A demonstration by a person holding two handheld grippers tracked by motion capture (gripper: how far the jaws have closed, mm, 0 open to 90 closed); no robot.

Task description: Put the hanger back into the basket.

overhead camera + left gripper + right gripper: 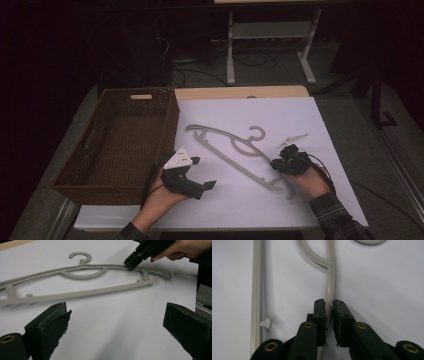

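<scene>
A grey plastic hanger (pixel 234 161) lies flat on the white table top, its hook pointing away from me. My right gripper (pixel 274 164) is shut on the hanger's upper arm near its right end; the right gripper view shows the thin arm (pixel 330 282) pinched between the two jaws (pixel 329 305). My left gripper (pixel 204 172) stands open near the table's front, between the basket and the hanger, with nothing between its jaws. In the left gripper view (pixel 117 325) the hanger (pixel 82 292) lies beyond the jaws, with the right gripper (pixel 130 262) clamped on it.
A brown woven basket (pixel 169 125) stands at the table's left, empty inside. The white sheet (pixel 280 112) covers the table; a strip of wood edge (pixel 240 92) shows at the back. A white desk frame (pixel 270 30) stands on the floor behind.
</scene>
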